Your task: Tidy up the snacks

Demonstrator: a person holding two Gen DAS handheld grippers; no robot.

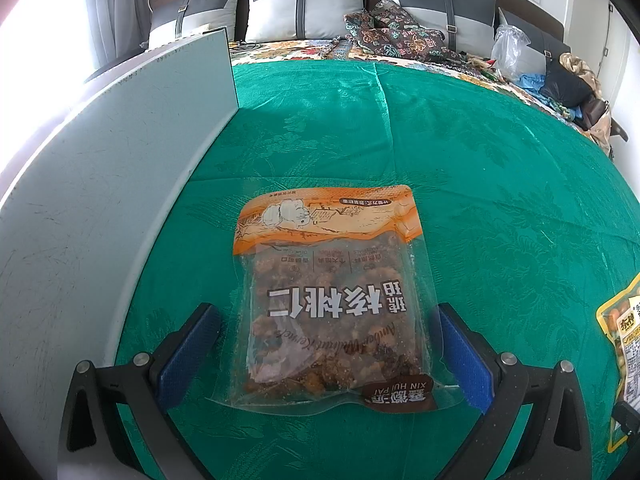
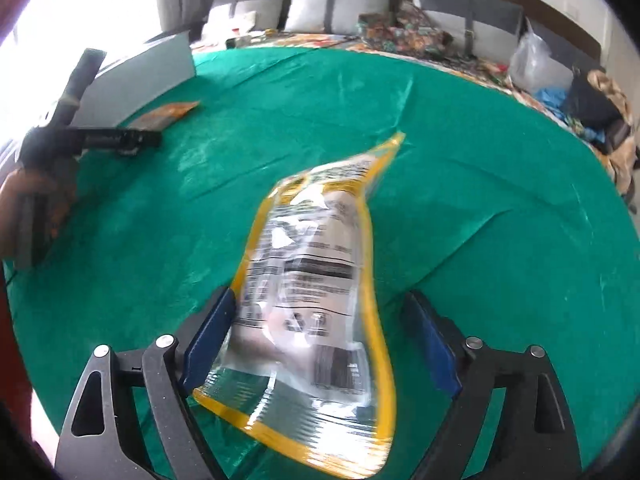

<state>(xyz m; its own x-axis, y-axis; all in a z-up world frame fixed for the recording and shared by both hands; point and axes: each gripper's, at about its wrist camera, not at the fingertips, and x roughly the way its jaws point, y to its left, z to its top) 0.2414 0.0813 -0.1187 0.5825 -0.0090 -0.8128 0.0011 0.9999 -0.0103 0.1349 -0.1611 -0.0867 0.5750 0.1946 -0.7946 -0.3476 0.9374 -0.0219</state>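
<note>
A clear bag of walnut kernels [image 1: 328, 300] with an orange top lies flat on the green cloth [image 1: 480, 160]. My left gripper [image 1: 324, 308] stands open around its near half, and the pads are not pressing it. In the right wrist view this bag [image 2: 168, 114] shows far left, beside the left gripper [image 2: 120, 138]. My right gripper [image 2: 320, 294] is open, with a blurred yellow-edged snack packet [image 2: 312, 280] slanting between its fingers. The packet's edge meets the left pad [image 2: 208, 336], and the right pad stands well clear. That packet [image 1: 620, 344] also shows at the right edge of the left wrist view.
A tall grey board [image 1: 100, 200] stands along the left side of the cloth, close to the walnut bag. Behind the cloth are grey pillows [image 1: 304, 4], patterned bedding [image 1: 392, 36] and plastic bags with clutter [image 1: 516, 48] at far right. A hand [image 2: 36, 188] holds the left gripper.
</note>
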